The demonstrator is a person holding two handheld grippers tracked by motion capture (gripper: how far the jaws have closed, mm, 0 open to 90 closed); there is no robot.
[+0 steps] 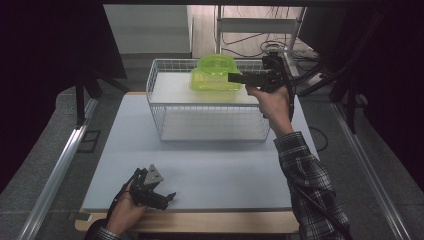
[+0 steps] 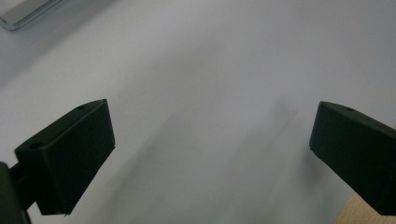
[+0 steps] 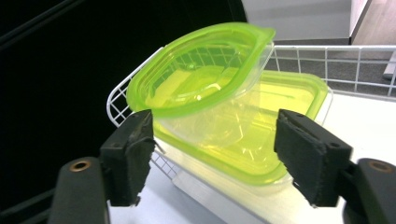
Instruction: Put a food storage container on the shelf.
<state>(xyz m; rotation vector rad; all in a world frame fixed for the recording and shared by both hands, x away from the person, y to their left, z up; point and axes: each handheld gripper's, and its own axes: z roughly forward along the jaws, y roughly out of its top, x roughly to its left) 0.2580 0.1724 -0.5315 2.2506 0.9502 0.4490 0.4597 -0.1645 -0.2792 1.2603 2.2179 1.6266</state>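
Where containers stack: wire basket (white)

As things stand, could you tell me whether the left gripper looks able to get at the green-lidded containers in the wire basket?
Probably not without a long reach: the left gripper rests at the table's near edge, while the containers sit in the wire basket at the far side, beside the right gripper.

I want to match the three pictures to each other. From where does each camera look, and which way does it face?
High view: above the near side, facing forward and down on the table; both forearms, left hand-held gripper, right hand-held gripper.
Left gripper view: rides that gripper, facing the table between open jaws.
Right gripper view: faces the green containers in the wire basket, between open jaws.
Shared: high and right views show containers and basket.
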